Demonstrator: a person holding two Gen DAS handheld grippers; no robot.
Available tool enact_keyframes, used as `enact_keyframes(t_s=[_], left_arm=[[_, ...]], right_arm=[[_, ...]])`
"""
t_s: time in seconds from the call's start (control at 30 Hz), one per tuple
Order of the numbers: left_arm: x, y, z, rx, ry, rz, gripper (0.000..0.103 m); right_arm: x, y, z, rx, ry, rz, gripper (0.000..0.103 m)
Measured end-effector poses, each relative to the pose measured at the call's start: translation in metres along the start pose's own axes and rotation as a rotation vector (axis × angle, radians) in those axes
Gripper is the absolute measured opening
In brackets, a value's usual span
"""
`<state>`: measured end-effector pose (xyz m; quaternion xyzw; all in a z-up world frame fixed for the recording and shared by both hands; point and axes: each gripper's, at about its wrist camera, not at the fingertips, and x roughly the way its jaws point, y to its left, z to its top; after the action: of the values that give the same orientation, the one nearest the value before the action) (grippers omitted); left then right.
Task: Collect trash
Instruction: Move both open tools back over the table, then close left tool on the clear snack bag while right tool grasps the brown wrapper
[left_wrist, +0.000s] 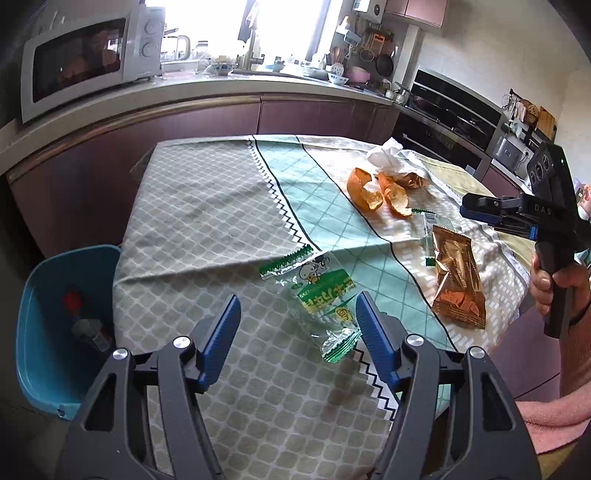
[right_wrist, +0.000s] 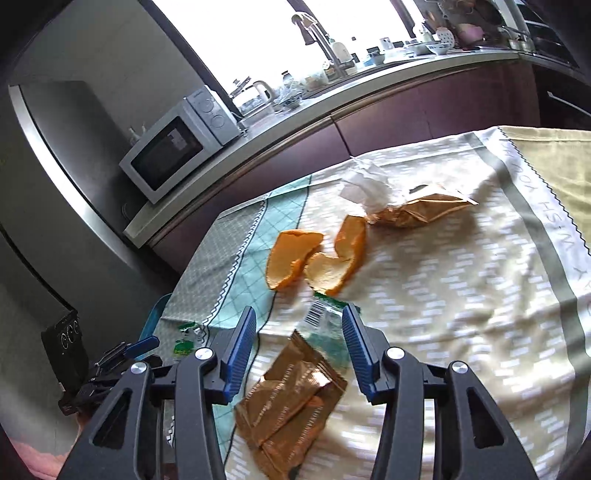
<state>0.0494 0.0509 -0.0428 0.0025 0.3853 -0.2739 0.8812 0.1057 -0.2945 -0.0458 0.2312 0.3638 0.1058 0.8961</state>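
My left gripper (left_wrist: 299, 298) hangs open low over a clear wrapper with green print (left_wrist: 314, 291), which lies flat on the tablecloth between and just past the fingertips. My right gripper (right_wrist: 300, 310) is open above a brown foil wrapper (right_wrist: 291, 395) and a small clear wrapper with a barcode (right_wrist: 323, 319); neither is pinched. Farther back lie orange peels (right_wrist: 314, 258), a white tissue (right_wrist: 365, 184) and a second brown wrapper (right_wrist: 421, 210). A blue bin (left_wrist: 40, 325) with some trash inside stands off the table's left edge.
The table (left_wrist: 207, 206) wears a patterned cloth. Behind it runs a kitchen counter with a microwave (left_wrist: 88, 59) and dishes. An oven (left_wrist: 450, 114) is at the back right. A person's hand (left_wrist: 546, 284) grips the right tool's handle.
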Motion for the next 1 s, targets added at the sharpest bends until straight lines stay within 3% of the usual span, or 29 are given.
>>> enact_keyframes(t_s=[0.23, 0.5, 0.6, 0.67, 0.8, 0.87, 1.0], left_arm=[[0.008, -0.002, -0.004, -0.018, 0.037, -0.007, 0.064], [0.020, -0.001, -0.001, -0.044, 0.074, -0.041, 0.064], [0.024, -0.001, 0.003, -0.050, 0.080, -0.049, 0.065], [0.027, -0.002, 0.007, -0.056, 0.085, -0.054, 0.065], [0.032, -0.004, 0.010, -0.065, 0.095, -0.045, 0.050], [0.034, -0.005, 0.010, -0.070, 0.100, -0.058, 0.036], [0.035, -0.008, 0.010, -0.077, 0.106, -0.045, 0.018]], right_arm=[[0.008, -0.038, -0.011, 0.098, 0.027, 0.008, 0.047], [0.026, -0.047, -0.012, 0.163, 0.060, 0.097, 0.047], [0.031, -0.048, -0.012, 0.177, 0.062, 0.121, 0.031], [0.033, -0.049, -0.012, 0.187, 0.065, 0.139, 0.015], [0.031, -0.048, -0.009, 0.179, 0.043, 0.150, 0.009], [0.029, -0.046, -0.006, 0.173, 0.029, 0.156, 0.005], [0.023, -0.045, -0.002, 0.164, -0.001, 0.150, 0.003]])
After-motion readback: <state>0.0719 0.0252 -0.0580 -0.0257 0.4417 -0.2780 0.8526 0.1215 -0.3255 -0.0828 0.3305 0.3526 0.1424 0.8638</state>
